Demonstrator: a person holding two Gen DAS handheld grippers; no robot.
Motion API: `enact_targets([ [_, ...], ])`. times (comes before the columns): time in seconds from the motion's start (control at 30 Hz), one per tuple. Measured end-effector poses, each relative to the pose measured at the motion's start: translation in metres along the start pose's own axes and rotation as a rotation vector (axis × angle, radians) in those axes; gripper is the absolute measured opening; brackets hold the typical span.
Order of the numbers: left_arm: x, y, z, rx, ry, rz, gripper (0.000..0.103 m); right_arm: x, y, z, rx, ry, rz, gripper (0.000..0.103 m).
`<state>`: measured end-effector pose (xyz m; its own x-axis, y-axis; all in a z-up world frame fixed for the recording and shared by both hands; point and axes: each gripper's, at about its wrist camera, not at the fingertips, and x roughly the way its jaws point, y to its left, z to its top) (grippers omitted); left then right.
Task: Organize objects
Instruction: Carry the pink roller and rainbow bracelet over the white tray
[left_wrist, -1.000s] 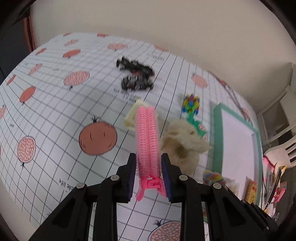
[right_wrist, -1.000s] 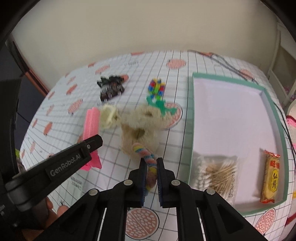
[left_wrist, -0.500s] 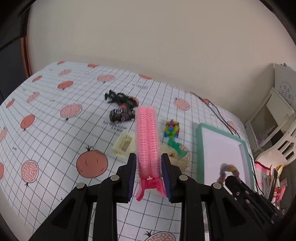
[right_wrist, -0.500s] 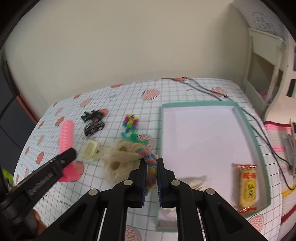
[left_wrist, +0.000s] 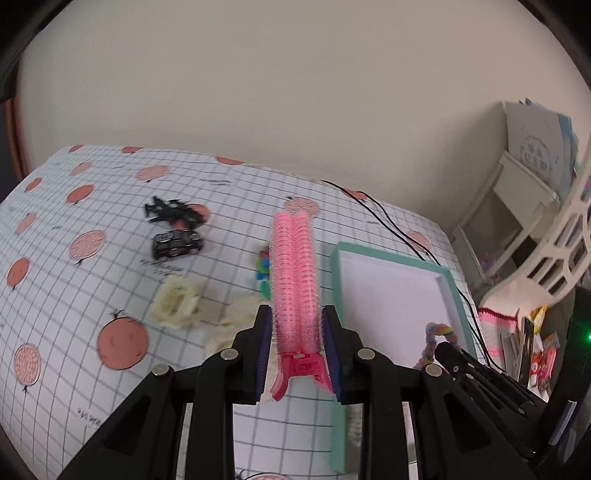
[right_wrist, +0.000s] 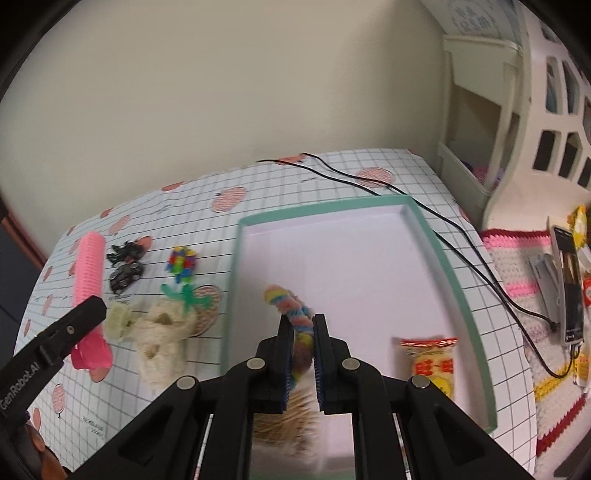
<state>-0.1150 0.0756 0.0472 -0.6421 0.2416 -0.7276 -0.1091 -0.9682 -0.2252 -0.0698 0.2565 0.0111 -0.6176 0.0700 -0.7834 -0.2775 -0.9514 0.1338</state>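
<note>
The left claw (left_wrist: 295, 341) is clenched on a pink hair roller clip (left_wrist: 294, 273). The two pads press the clip near its darker pink hinge end, and the fuzzy roller part points forward, away from the camera, lifted above the surface (left_wrist: 92, 206). In the right wrist view the same clip shows at the far left, held by the black finger of the left claw.

The right claw (right_wrist: 300, 354) grasps a rainbow pipe-cleaner twist (right_wrist: 291, 306). The twist stands up between the two pads and its curled top bends to the left. This claw is over the near part of a tray with a mint-green rim (right_wrist: 436, 254) and a white floor. Inside the tray, near the right wall, lies a snack packet (right_wrist: 428, 358) in red and yellow. Directly below the right claw there is a pack of cotton swabs (right_wrist: 284, 421), blurred and partly hidden by the fingers.

Left of the tray, on the surface with a grid and round fruit prints, lie other things: a cream fluffy plush (right_wrist: 160, 336), a cream plastic clip (left_wrist: 175, 302) just beside it, a flower of coloured beads with a green stem (right_wrist: 183, 273), a small black toy car (left_wrist: 177, 243) and a black spiky item (left_wrist: 170, 212) behind the car. A black cable (right_wrist: 443, 221) runs along the far and right side of the tray.
</note>
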Motion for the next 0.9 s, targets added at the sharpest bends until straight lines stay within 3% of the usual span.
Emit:
enact_targets([
  [0.5,0.064,-0.071,-0.006,0.133,0.091,-0.062,0.028,0.038,-0.054,-0.003,0.083,0.068,-0.066,0.011],
  [0.9,0.076,-0.091,-0.021,0.161,0.159,-0.122,0.029,0.039,-0.065,-0.006,0.103,0.084,-0.09,0.013],
])
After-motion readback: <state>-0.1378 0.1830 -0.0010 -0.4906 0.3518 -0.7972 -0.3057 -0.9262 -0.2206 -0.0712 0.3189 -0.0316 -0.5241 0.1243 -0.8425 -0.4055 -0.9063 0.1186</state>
